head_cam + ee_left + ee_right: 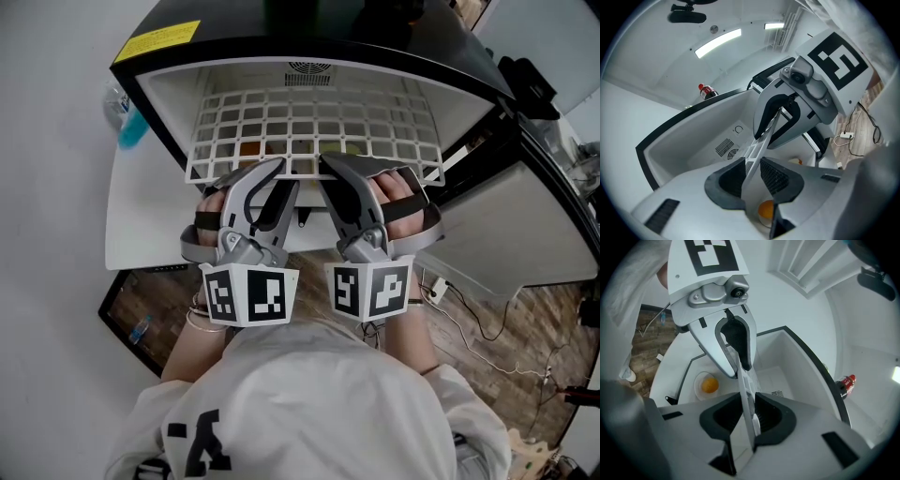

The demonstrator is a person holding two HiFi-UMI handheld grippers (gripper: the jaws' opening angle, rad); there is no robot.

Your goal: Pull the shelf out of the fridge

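The head view looks steeply down from above the person's shoulders into the open fridge (164, 89). The left gripper (274, 176) and the right gripper (339, 173) are close beneath it at mid-frame. Each gripper view sits just behind its own jaws and looks along them, rolled sideways, into the fridge's white inside, with the other gripper close ahead. All three views share the shelf (309, 127). The two gripper views also share a red bottle (707, 90) beyond the fridge's rim.
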